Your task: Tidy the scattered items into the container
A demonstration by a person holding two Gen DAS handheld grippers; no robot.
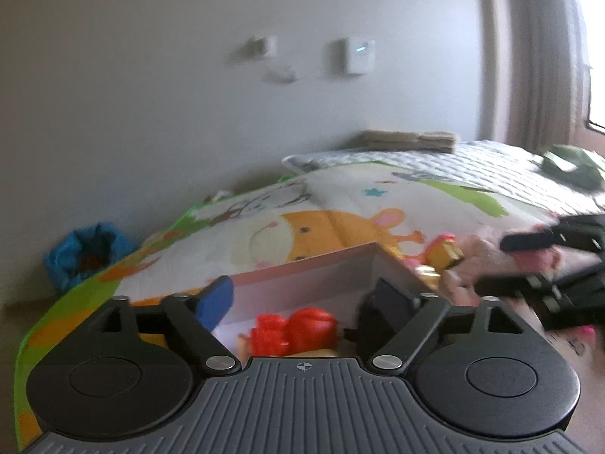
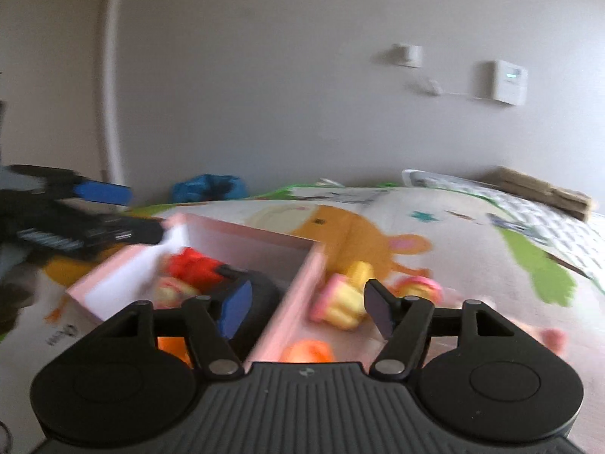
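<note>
Left gripper [image 1: 298, 295] hangs over the pink cardboard box [image 2: 242, 232], fingers wide, empty. Right gripper [image 2: 308, 304], half-open and empty, should settle squarely around the yellow-pink plastic toy [image 2: 342, 299] at twelve o'clock before closing.

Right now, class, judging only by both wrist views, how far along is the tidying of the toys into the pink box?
Done: a red toy and a yellow-pink one lie inside the pink box. In hand: nothing; the left gripper is open over the box, the right gripper open above its right wall. Left: a yellow-pink toy, an orange one and a yellow block remain on the play mat.
</note>
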